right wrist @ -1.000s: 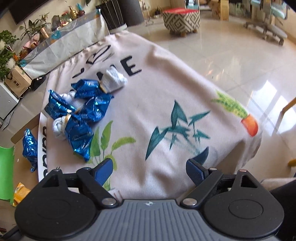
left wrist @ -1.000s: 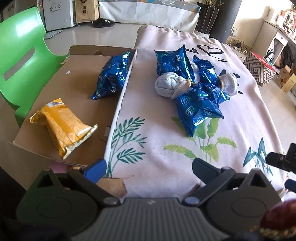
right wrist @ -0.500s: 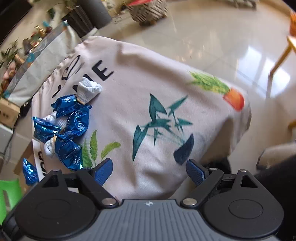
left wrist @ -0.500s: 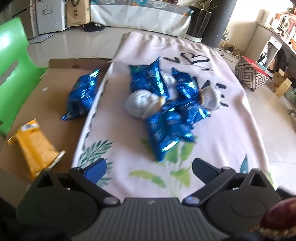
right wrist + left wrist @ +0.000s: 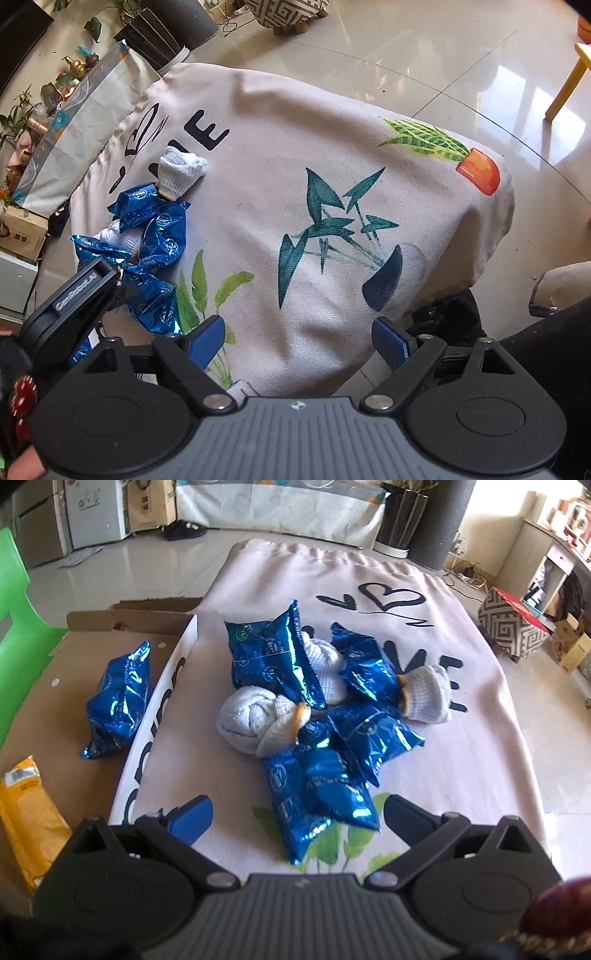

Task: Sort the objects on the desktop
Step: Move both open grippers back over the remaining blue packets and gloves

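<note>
The left gripper (image 5: 297,812), jaws apart, hovers just before the nearest blue foil packet (image 5: 319,799) on the bench (image 5: 461,760). The packet looks light, crinkly, slippery; pinching its puffed middle seems safest.

yellow pkt (image 5: 27,823) cut off at left, middle glove (image 5: 325,668) half under pkts

Room around the table

A green chair (image 5: 14,627) stands left, a patterned pouf (image 5: 511,627) right on glossy tiles; potted plants (image 5: 14,118) line a shelf.
</note>
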`<state>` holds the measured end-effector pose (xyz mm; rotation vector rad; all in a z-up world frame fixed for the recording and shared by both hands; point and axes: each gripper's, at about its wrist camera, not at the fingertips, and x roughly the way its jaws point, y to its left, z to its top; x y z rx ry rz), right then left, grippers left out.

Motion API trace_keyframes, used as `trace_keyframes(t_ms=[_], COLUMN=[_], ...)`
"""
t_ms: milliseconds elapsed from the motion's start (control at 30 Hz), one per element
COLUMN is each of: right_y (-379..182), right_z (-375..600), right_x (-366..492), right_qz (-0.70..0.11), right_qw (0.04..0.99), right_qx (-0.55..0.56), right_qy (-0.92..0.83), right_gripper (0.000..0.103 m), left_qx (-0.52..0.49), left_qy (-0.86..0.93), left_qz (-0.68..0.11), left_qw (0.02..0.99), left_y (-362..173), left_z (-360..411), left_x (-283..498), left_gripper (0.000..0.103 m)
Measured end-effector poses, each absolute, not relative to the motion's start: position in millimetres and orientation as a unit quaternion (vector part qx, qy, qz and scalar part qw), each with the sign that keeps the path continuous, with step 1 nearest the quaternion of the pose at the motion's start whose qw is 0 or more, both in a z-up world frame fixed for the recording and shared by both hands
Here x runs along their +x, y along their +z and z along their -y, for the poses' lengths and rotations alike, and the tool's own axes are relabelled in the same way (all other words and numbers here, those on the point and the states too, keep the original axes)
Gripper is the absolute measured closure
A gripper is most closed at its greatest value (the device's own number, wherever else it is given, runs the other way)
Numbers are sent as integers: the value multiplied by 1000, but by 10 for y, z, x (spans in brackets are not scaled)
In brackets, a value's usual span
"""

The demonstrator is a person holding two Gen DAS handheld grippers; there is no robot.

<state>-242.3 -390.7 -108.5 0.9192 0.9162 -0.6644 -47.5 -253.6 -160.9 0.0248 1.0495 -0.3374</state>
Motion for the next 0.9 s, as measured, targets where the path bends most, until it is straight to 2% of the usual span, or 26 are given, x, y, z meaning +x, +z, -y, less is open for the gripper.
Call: trace_keyframes(t_ms=[467, 900], right_y=[-1153, -1164], right_z=[3948, 3919], right_x=[-2364, -2314], right_qz=[-423, -425], right_qw=[735, 741], right_qx=[437, 428], right_qy=[-300, -295], right_gripper=[16, 16], left_qx=[16, -8], left_qy=[-139, -109], left_qz=[-525, -555], left_qw=[840, 824], left_y=[-1961, -2214], left_z=[2666, 2186], left_x=[-155, -296], left_gripper=[0, 0])
